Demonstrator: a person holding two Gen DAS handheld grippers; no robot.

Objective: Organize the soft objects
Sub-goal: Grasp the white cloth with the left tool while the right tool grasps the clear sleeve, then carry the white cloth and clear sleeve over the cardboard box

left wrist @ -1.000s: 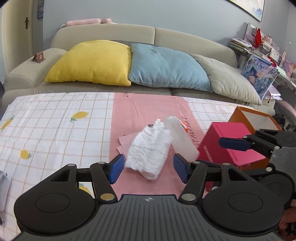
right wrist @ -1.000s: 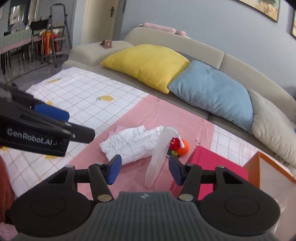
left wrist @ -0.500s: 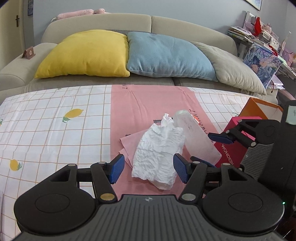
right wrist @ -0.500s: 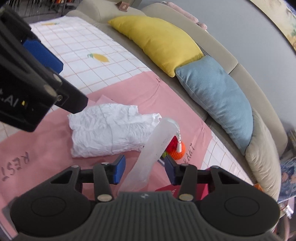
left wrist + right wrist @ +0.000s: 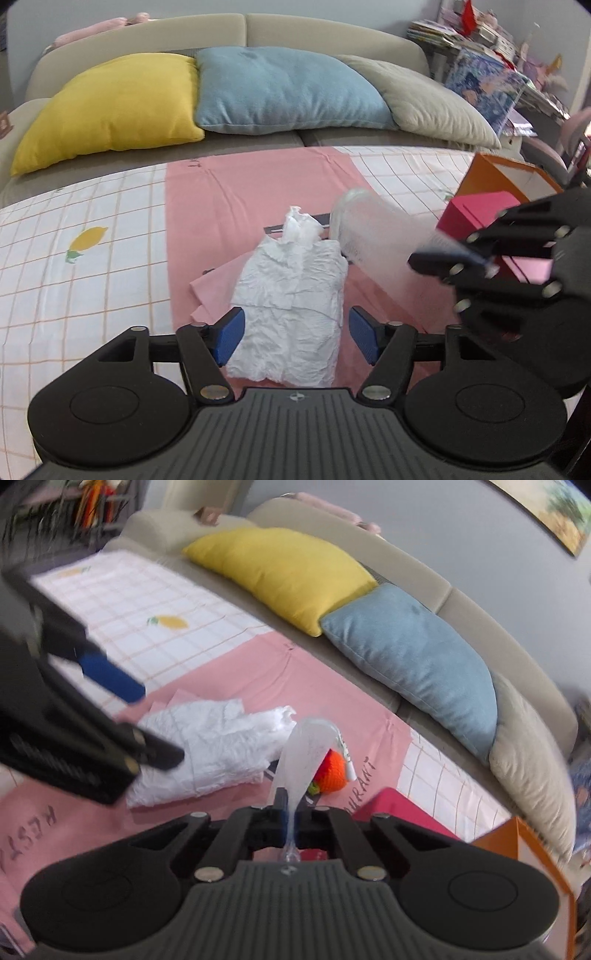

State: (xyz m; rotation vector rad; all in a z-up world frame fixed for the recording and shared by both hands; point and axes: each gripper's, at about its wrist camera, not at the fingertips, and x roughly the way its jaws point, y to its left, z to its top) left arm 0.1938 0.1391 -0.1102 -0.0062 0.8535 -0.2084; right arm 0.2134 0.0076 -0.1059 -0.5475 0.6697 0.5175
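Newly clamped pouch (image 5: 308, 753), upright in right claw (image 5: 290, 812)

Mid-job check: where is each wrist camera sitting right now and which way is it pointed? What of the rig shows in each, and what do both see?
Left wrist view: sits behind the open left claw, low over the table, facing the sofa; the crumpled white cloth lies between its fingers, and the right claw intrudes at right.
Right wrist view: sits behind the right claw, shut on the translucent bag, facing the sofa obliquely; the left claw crosses at left.
Shared: cloth, bag, pink box, yellow cushion and blue cushion.
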